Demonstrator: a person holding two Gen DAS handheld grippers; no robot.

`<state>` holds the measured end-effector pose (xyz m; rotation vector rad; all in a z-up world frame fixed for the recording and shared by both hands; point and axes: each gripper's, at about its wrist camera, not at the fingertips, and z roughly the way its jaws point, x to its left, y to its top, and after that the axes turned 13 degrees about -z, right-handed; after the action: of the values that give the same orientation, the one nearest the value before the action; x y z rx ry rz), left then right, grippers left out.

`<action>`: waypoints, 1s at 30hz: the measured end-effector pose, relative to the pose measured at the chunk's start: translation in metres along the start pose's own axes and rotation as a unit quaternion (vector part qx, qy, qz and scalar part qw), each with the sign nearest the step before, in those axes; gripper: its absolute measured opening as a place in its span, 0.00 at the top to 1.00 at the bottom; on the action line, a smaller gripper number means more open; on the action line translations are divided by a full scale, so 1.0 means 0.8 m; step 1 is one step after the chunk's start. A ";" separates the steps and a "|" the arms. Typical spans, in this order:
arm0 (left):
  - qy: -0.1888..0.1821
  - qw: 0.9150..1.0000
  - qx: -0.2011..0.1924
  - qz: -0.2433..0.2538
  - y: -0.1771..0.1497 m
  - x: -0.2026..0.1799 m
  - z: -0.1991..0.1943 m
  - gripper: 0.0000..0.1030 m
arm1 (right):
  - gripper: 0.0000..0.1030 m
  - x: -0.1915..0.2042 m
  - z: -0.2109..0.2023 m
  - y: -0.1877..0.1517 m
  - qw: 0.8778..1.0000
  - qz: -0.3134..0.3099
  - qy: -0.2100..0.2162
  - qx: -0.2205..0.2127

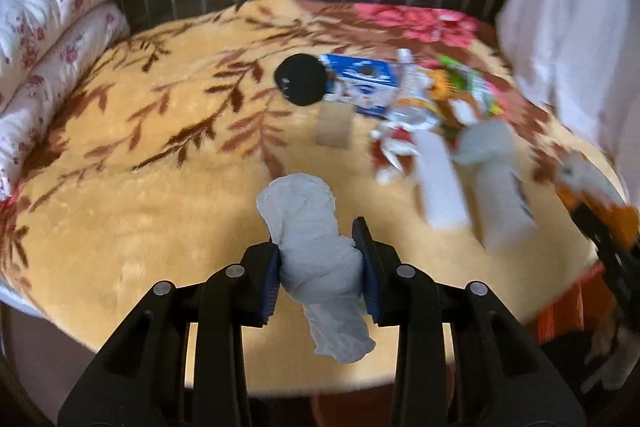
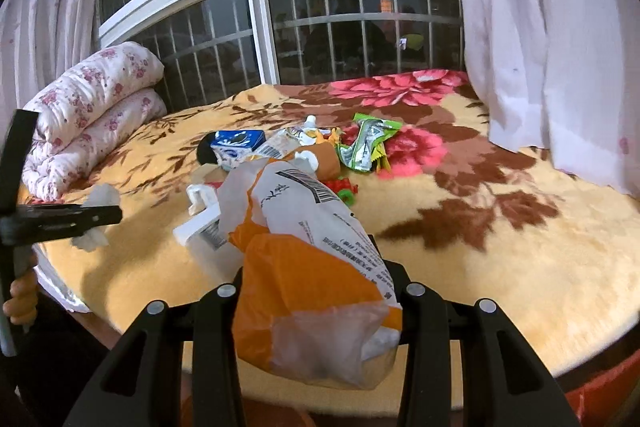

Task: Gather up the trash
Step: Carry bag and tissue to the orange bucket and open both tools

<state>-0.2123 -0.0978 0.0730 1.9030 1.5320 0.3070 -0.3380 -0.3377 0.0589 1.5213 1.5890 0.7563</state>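
My left gripper (image 1: 320,267) is shut on a crumpled white tissue (image 1: 316,247) and holds it above the bed's near edge. It also shows in the right wrist view (image 2: 98,213), tissue (image 2: 102,197) between its fingers. My right gripper (image 2: 316,291) is shut on an orange and white plastic bag (image 2: 312,251); its fingertips are hidden by the bag. A trash pile lies mid-bed: blue milk carton (image 1: 362,83), black round object (image 1: 302,79), silver wrappers (image 1: 404,119), green wrapper (image 2: 366,143), white boxes (image 1: 440,179).
A yellow floral blanket (image 1: 160,167) covers the bed. A folded floral quilt (image 1: 48,47) lies at the left. A barred window (image 2: 340,35) stands behind, with white curtains (image 2: 560,47) hanging at the right.
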 end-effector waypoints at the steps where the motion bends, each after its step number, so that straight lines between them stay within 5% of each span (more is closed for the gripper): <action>1: -0.007 1.000 -0.002 0.012 -0.011 -0.003 -0.009 0.68 | 0.61 0.005 -0.010 -0.004 1.000 -0.003 0.001 0.003; 8: -0.053 0.992 0.021 0.111 -0.111 -0.031 -0.046 0.68 | 0.61 0.054 -0.062 -0.041 0.997 -0.020 0.033 0.060; 15: -0.068 0.983 0.101 0.134 -0.188 -0.024 -0.010 0.68 | 0.61 0.107 -0.056 -0.109 0.987 -0.025 0.066 0.146; 27: -0.044 0.968 0.206 0.140 -0.236 -0.015 0.056 0.67 | 0.59 0.147 -0.006 -0.174 0.965 -0.032 0.075 0.249; 29: -0.030 0.964 0.220 0.144 -0.239 -0.015 0.067 0.49 | 0.46 0.150 0.005 -0.183 0.961 -0.038 0.076 0.263; 30: -0.024 0.964 0.222 0.145 -0.241 -0.016 0.069 0.31 | 0.38 0.151 0.008 -0.185 0.960 -0.038 0.075 0.266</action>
<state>-0.3344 -0.1116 -0.0860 2.4744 1.3696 0.0402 -0.4052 -0.2336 -0.0872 1.7903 2.0684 0.4216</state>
